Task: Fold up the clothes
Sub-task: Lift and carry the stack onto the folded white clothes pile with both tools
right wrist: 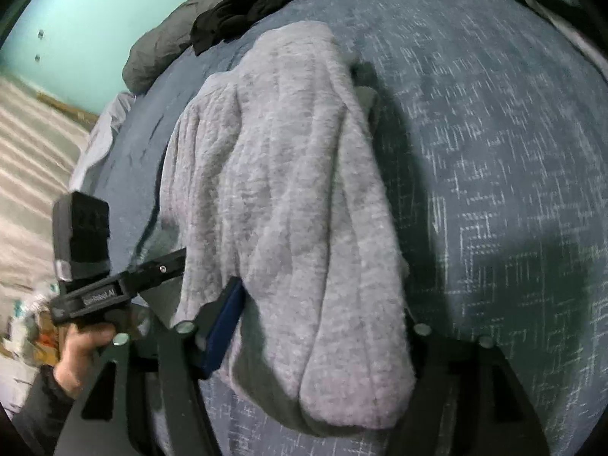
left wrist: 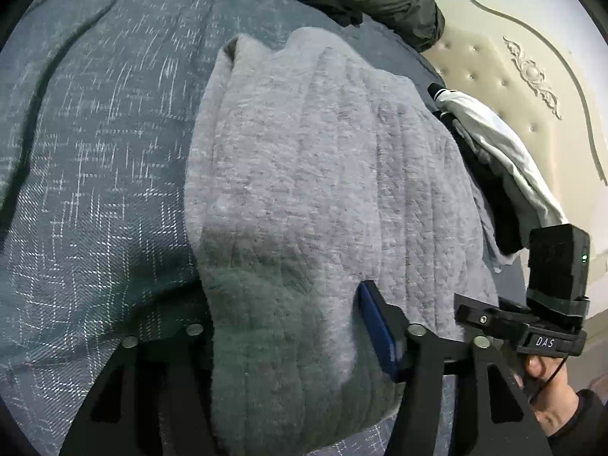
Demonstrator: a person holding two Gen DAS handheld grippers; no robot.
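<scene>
Grey fleece garment (left wrist: pixel 304 190), lengthwise away from tools

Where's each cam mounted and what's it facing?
Left wrist: on the left gripper, looking along the grey garment toward the headboard; right gripper and hand show at right.
Right wrist: on right gripper, facing bed, teal wall; left gripper, hand at left.
Shared: garment, bed.

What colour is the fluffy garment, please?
Light grey fluffy garment, clearest in the right wrist view.
</scene>
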